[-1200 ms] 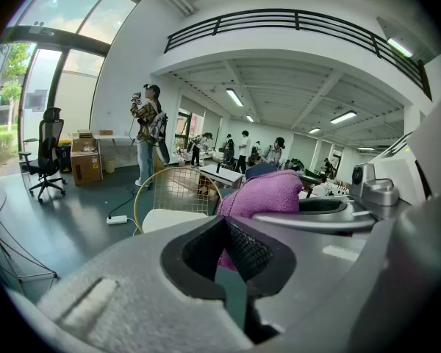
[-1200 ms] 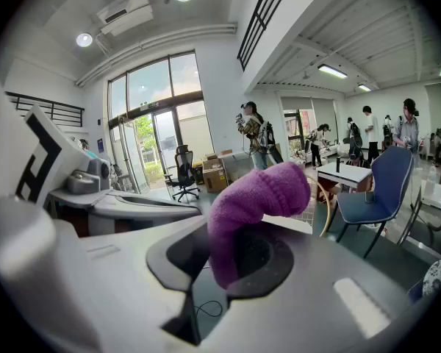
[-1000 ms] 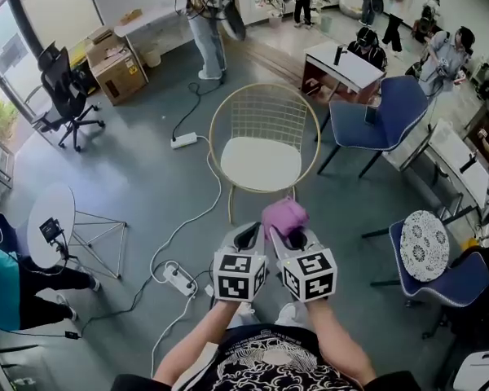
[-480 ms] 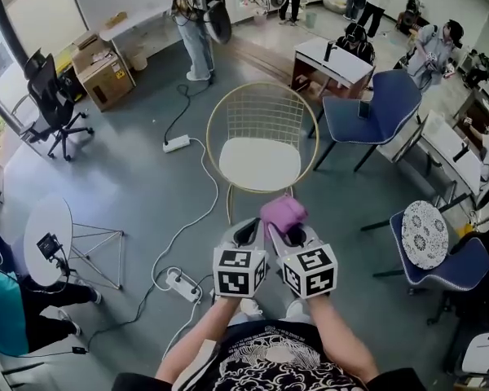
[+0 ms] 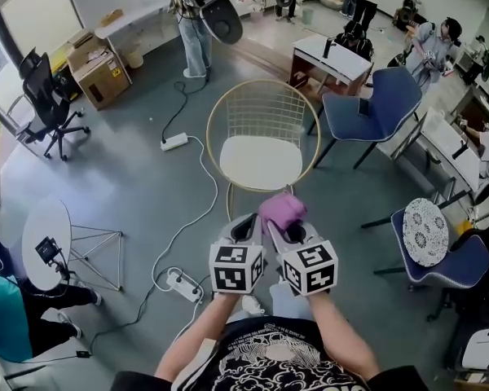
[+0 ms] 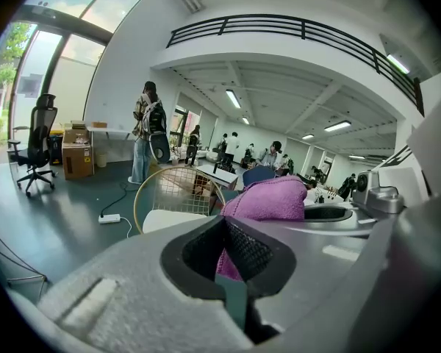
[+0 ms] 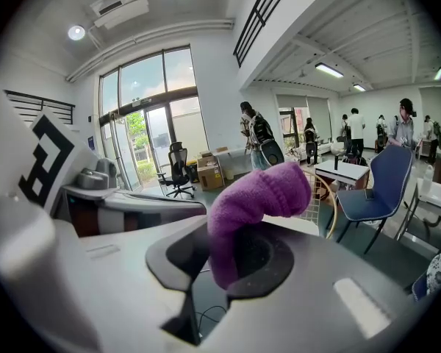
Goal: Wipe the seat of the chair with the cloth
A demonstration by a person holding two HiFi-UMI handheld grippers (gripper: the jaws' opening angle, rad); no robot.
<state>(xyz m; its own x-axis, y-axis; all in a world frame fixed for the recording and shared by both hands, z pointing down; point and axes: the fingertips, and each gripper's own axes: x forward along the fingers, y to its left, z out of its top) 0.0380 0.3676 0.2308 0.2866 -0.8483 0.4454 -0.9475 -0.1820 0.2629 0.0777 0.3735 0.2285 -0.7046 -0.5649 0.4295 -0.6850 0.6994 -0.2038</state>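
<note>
A round gold wire chair (image 5: 263, 120) with a white seat cushion (image 5: 261, 162) stands on the grey floor just ahead of me; the chair (image 6: 178, 197) also shows in the left gripper view. My right gripper (image 5: 284, 223) is shut on a purple cloth (image 5: 282, 211), which sticks up from its jaws as a bunched fold (image 7: 256, 201). My left gripper (image 5: 243, 228) is beside it on the left, jaws shut with nothing between them. From the left gripper view the purple cloth (image 6: 268, 201) shows past the closed jaws. Both grippers hover short of the chair's front edge.
A blue chair (image 5: 383, 108) and a white desk (image 5: 334, 59) stand to the right of the wire chair. A power strip (image 5: 179, 281) and cables lie on the floor at left. A small round side table (image 5: 49, 235), a black office chair (image 5: 45, 96), cardboard boxes (image 5: 98, 68) and several people surround the area.
The view has crept slightly toward the chair. Both grippers keep the same pose, the cloth still held in the right one.
</note>
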